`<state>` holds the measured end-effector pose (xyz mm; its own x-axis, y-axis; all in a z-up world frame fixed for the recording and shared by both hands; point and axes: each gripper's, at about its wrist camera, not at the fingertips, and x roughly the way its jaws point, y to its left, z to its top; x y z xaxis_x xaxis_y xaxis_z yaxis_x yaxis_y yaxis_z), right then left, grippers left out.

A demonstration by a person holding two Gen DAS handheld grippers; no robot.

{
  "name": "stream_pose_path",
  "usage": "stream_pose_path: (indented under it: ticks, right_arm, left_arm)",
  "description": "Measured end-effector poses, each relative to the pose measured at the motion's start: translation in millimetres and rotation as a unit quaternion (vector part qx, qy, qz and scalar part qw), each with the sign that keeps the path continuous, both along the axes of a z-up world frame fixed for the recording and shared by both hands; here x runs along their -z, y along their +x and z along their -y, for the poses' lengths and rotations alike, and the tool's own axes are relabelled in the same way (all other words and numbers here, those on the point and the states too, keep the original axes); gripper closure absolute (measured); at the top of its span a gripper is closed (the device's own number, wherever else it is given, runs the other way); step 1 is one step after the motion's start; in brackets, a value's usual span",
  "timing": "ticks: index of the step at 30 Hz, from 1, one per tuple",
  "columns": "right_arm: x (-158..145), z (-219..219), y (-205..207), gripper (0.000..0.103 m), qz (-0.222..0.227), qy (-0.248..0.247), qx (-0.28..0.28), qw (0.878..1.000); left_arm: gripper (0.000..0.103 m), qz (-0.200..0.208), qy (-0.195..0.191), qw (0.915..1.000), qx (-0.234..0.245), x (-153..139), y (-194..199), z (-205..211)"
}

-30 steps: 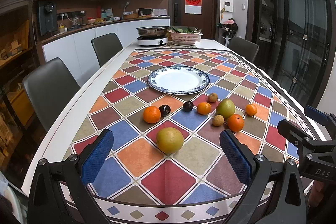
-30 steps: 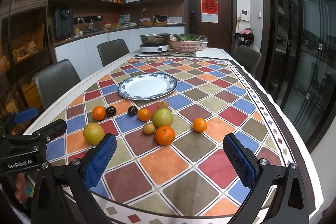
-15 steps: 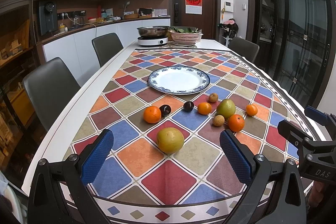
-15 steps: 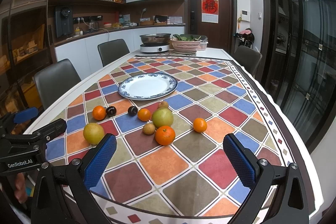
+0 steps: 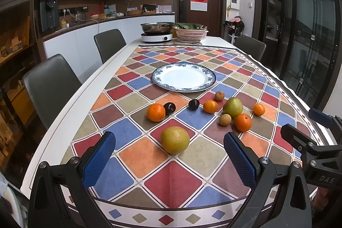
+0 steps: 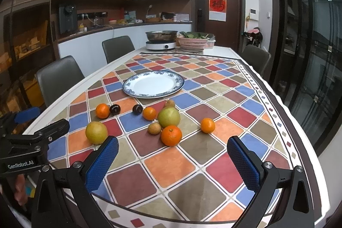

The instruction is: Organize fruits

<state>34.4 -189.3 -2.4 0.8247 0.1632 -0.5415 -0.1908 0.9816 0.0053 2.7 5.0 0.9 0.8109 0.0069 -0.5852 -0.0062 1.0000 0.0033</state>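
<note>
Nearest to me, the left tongs (image 5: 170, 160) hang wide open over the table's near edge, black frame arms ending in blue pads (image 5: 98, 158) with a fine dimpled grip, holding nothing. The right tongs (image 6: 172, 161) are spread just as wide and just as bare, alongside them.

Under both lies a glossy tablecloth (image 5: 171, 181) printed in diamonds of red, blue, orange and olive, with a dark border, laid on a white table (image 5: 70, 104).

First among the fruit comes a round yellow-green pear (image 5: 174, 139) with speckled skin, sitting alone just ahead of the left tongs. Beyond it, on the right, a dimpled orange (image 5: 243, 122) touches or nearly touches a small rough tan longan (image 5: 225, 119), and both crowd a larger smooth green pear (image 5: 232, 106). A smaller tangerine (image 5: 258, 109) sits apart to the right. On the left, another orange (image 5: 156, 112) rests against a shiny dark plum (image 5: 169, 108); a 2nd plum (image 5: 193, 104) and a small tangerine (image 5: 210, 106) sit near each other in the middle. A 2nd longan (image 5: 219, 95) lies farthest back, close to the plate.

The plate (image 5: 183, 87) is round white china with a blue patterned rim, and holds no fruit.

At the far end stand a steel pan (image 5: 157, 27) on a white cooker (image 5: 156, 37), and a pink slatted basket (image 5: 190, 34) of green leaves. Grey padded chairs (image 5: 51, 87) line the sides.
</note>
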Motion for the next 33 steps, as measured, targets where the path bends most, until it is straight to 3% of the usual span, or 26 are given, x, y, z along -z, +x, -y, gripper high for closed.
stream_pose_path:
  ticks: [10, 20, 23, 33]
  right_arm:
    - [15.3, -3.2, 23.6, 0.001, -0.035, -0.006, -0.01, 0.999]
    - [35.5, -13.3, 64.4, 0.003, -0.09, -0.004, -0.026, 0.996]
    - [43.1, -16.9, 75.7, 0.007, -0.108, -0.009, -0.029, 0.994]
    - [69.8, -20.3, 107.0, 0.028, -0.16, -0.016, -0.031, 0.987]
  left_arm:
    - [0.002, -0.031, -0.004, 0.9994, 0.014, 13.1, 18.4, -3.2]
    - [0.014, -0.075, -0.008, 0.9961, 0.047, 28.5, 55.0, -6.3]
    - [0.019, -0.085, 0.003, 0.9948, 0.056, 34.6, 65.6, -7.1]
    - [0.039, -0.139, -0.024, 0.9875, 0.072, 63.2, 92.5, -8.7]
